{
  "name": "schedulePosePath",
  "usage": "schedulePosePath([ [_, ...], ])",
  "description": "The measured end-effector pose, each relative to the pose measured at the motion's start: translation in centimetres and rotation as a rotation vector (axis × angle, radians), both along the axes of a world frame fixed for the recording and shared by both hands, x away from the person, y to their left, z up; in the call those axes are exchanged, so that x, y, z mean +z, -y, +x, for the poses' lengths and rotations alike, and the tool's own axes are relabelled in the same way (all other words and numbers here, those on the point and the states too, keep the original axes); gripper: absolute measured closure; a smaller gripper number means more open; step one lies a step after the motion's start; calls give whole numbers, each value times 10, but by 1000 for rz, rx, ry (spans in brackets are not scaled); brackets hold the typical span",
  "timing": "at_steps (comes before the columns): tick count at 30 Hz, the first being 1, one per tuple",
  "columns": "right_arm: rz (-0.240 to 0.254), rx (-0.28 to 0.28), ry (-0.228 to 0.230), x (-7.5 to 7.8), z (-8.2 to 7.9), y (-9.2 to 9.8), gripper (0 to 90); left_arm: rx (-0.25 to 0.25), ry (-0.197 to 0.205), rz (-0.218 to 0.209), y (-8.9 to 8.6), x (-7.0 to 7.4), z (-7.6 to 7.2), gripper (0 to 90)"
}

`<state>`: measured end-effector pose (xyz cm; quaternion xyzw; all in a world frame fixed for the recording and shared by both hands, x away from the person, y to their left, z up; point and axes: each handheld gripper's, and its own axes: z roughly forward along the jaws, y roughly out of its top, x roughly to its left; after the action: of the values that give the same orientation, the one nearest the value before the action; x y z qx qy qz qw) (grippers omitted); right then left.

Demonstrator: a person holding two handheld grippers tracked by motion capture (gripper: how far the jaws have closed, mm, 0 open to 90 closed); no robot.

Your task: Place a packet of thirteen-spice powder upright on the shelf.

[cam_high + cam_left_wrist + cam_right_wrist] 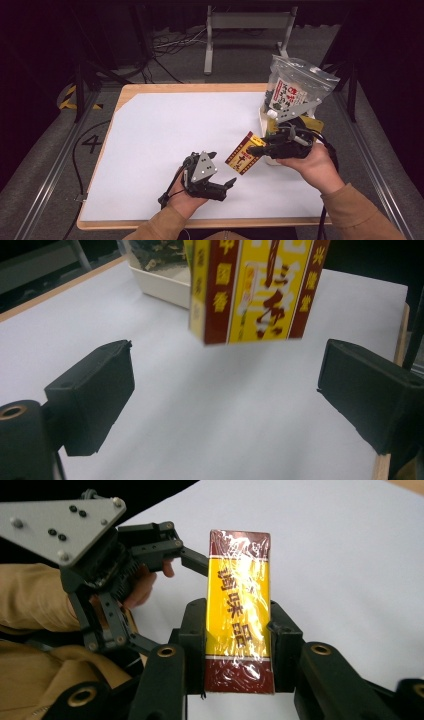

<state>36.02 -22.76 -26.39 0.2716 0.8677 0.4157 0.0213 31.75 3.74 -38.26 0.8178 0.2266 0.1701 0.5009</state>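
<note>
Nearest to me is my left gripper (231, 183), low over the white paper sheet (165, 135) that covers the wooden table (131, 90); its jaws are spread wide with nothing between them. Just beyond it, up and to the right, my right gripper (252, 149) clamps the yellow and dark red wrapped box with printed characters (243, 153) by its long sides and holds it in the air above the sheet. The long axis of the box runs along the right jaws and its free end points toward the left gripper. Behind stands a cream tray (264, 120) with a clear plastic bag (295, 85). I judge the left half of the sheet gives free room, while the tray crowds the right edge.
</note>
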Motion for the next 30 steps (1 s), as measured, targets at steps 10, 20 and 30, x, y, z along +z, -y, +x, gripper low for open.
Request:
schedulePosePath([
  [10, -108, 16, 101, 18, 0, 15, 681, 14, -48, -28, -22, 1, 4, 64],
  [20, -164, 9, 127, 30, 7, 28, 680, 56, -56, -36, -46, 2, 1, 63],
  [30, -262, 87, 178, 42, 21, 40, 679, 108, -64, -49, -75, 2, -1, 65],
])
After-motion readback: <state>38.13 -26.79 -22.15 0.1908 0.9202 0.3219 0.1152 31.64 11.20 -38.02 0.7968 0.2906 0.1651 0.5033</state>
